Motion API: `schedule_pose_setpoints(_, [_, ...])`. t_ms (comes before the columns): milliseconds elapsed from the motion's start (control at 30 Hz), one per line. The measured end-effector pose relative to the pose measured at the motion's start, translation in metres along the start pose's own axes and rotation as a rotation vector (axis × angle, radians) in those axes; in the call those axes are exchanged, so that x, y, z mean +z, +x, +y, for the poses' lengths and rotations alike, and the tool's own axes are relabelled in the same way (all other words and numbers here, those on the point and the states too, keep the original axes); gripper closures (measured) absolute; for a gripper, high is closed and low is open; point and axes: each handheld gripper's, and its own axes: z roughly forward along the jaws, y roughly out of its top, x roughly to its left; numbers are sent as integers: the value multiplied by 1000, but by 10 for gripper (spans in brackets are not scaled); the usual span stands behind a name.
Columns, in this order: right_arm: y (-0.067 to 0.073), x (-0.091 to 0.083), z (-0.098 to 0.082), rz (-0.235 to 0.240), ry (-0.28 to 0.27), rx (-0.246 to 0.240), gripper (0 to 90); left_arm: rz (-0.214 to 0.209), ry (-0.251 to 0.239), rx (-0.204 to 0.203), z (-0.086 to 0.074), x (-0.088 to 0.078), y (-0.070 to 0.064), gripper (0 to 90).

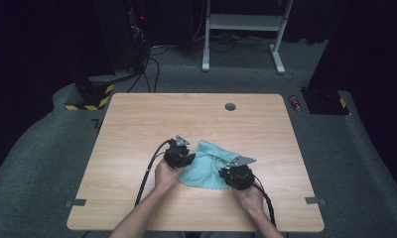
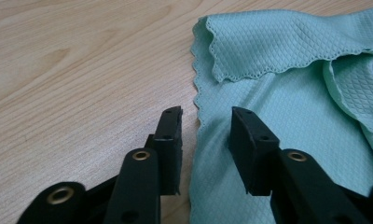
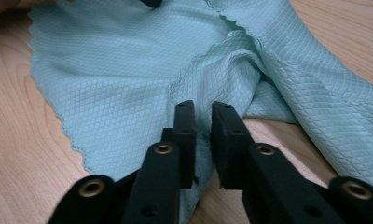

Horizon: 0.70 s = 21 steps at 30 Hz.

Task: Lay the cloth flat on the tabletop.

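A mint-green waffle-weave cloth [image 1: 206, 166] lies rumpled on the wooden table [image 1: 137, 124], between the two hand-held grippers. My left gripper [image 1: 189, 159] is at the cloth's left edge. In the left gripper view its jaws [image 2: 205, 114] stand apart over the scalloped edge of the cloth [image 2: 287, 116], and the pads do not press on it. My right gripper [image 1: 226, 172] is at the cloth's right side. In the right gripper view its jaws [image 3: 203, 109] are nearly together, pinching a raised fold of the cloth [image 3: 119, 84].
A round grommet hole [image 1: 230, 106] sits near the table's far edge. Grey tape marks [image 1: 76, 202] lie at the front corners. On the floor beyond are a white desk frame [image 1: 246, 29], cables and a red can [image 1: 296, 102].
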Motion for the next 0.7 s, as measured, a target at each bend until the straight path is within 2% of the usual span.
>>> schedule_pose_setpoints(100, [1,-1,0,-18,-5,-13,887,0,2,25,0,1,-3,761])
schedule_pose_setpoints(300, [2,-4,0,-24,-10,-20,895,-12,17,60,3,2,-6,875])
schedule_pose_setpoints(433, [2,-8,1,-25,-10,-28,895,-7,23,73,4,1,-7,893])
schedule_pose_setpoints(567, [2,-11,0,-25,-15,-30,895,-16,11,54,4,-1,-5,897])
schedule_pose_setpoints(700, [2,-14,-2,-25,-16,-30,895,-17,-5,57,6,-7,-6,897])
